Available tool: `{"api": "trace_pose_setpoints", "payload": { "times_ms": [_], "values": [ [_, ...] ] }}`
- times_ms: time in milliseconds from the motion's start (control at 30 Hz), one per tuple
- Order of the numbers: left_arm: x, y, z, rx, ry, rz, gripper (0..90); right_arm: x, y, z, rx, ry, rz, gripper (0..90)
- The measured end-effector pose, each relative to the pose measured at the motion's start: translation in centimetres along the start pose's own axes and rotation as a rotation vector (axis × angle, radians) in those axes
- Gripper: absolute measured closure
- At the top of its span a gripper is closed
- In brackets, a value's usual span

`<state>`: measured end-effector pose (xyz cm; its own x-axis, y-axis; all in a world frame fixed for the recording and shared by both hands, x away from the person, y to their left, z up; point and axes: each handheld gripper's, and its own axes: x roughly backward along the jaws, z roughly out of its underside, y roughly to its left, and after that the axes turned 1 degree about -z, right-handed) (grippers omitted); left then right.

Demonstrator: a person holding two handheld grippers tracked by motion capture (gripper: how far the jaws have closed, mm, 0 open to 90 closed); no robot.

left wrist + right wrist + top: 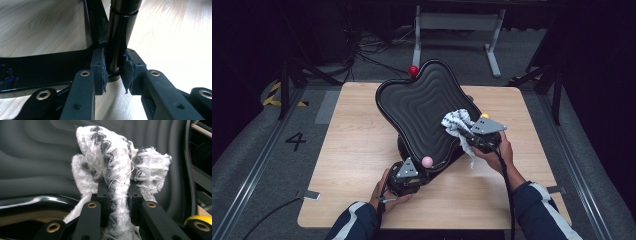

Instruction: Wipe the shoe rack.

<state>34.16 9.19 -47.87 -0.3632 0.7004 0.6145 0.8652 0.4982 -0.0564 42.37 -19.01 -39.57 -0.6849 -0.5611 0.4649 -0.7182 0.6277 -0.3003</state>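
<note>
A black tray (422,107) with a rippled surface stands tilted on the wooden table (357,150), with a red ball (413,70), a pink ball (427,161) and a yellow ball (485,116) at its corners. My left gripper (414,172) is at the tray's near corner. In the left gripper view it (113,72) is shut on a glossy black post (120,30) under the tray. My right gripper (472,136) is shut on a white and grey cloth (458,121) at the tray's right edge. The bunched cloth (110,157) rests against the rippled tray surface (37,157).
The table's left half and front strip are bare wood. Beyond the far edge lie cables (362,50) and a grey metal stand (457,22) on the dark floor. A yellow ball (200,218) sits low at the right in the right gripper view.
</note>
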Motion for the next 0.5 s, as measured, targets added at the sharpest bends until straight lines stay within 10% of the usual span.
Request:
{"api": "trace_pose_setpoints", "payload": {
  "times_ms": [500],
  "values": [
    [0.0, 0.0, 0.0, 0.006, -0.007, -0.001, 72.1, -0.5, 3.7, -2.2, 0.033, -0.040, -0.153, 77.4]
  ]
}}
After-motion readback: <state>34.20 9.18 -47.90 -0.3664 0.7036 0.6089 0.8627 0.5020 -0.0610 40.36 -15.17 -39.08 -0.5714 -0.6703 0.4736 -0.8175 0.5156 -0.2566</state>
